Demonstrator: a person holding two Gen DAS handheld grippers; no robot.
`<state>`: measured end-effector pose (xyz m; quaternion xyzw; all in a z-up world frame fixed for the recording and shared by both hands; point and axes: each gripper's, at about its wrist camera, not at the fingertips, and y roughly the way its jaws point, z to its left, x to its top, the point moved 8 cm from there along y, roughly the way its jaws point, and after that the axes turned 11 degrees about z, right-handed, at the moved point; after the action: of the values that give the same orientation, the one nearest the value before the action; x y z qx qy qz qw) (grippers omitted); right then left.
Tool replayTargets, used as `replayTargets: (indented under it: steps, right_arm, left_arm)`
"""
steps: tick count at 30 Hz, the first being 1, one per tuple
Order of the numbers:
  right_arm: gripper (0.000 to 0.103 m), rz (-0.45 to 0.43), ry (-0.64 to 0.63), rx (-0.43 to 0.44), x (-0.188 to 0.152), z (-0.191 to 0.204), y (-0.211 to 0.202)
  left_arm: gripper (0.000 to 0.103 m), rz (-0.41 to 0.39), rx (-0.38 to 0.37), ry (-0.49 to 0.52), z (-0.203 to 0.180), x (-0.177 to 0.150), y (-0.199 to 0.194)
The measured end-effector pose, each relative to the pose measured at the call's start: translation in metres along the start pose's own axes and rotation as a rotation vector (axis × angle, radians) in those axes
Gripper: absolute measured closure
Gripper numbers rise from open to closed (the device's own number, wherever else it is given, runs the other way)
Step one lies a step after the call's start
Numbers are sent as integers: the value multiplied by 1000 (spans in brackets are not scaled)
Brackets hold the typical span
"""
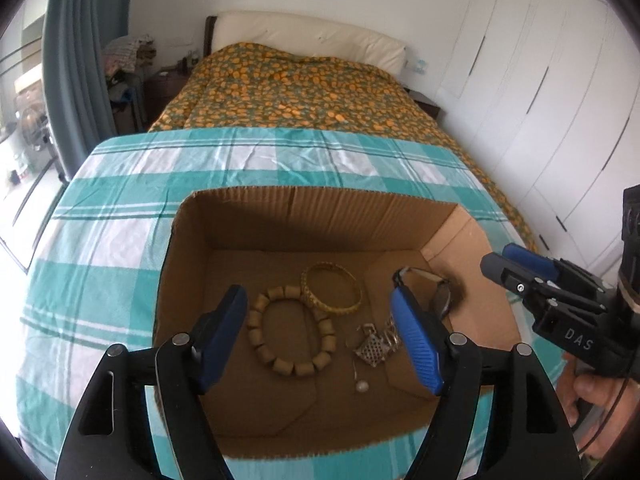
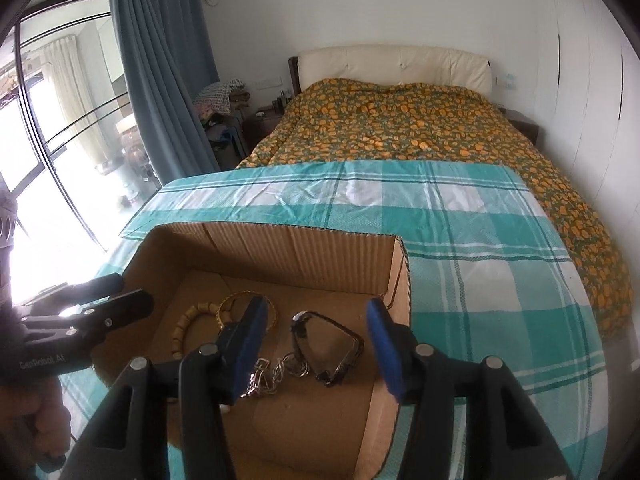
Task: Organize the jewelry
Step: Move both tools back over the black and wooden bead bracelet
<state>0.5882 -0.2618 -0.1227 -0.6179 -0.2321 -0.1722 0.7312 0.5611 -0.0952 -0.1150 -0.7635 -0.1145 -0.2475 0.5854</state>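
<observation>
Cardboard box [image 1: 320,216] holds beaded bracelet [image 1: 290,330], gold bangle [image 1: 332,288] (touching).

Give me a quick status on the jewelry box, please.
Left gripper and right gripper open, empty, above the cardboard box. Bead bracelet, gold bangle, watch, chain inside. Nothing in the way.

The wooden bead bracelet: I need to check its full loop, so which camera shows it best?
The left wrist view: the wooden bead bracelet lies whole on the cardboard box floor. In the right wrist view, the gripper partly hides it.
</observation>
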Motion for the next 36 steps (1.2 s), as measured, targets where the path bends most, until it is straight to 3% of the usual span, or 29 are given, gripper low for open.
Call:
replayTargets:
  steps: [6, 11, 15, 24, 36]
  right_arm:
    - [45, -50, -33, -31, -76, 9, -44]
    - [45, -36, 55, -82, -170, -19, -68]
    - [44, -7, 107, -143, -226, -45, -79]
    - [44, 62, 185, -217, -263, -88, -65]
    - [42, 99, 215, -277, -269, -98, -58]
  left_arm:
    - [14, -30, -10, 23, -1, -87, -48]
    - [14, -16, 80, 15, 12, -180, -63]
    - [14, -24, 122, -26, 31, -225, -61]
    - [14, -20, 246, -86, 62, -239, -46]
    - [14, 22, 273, -116, 79, -246, -30]
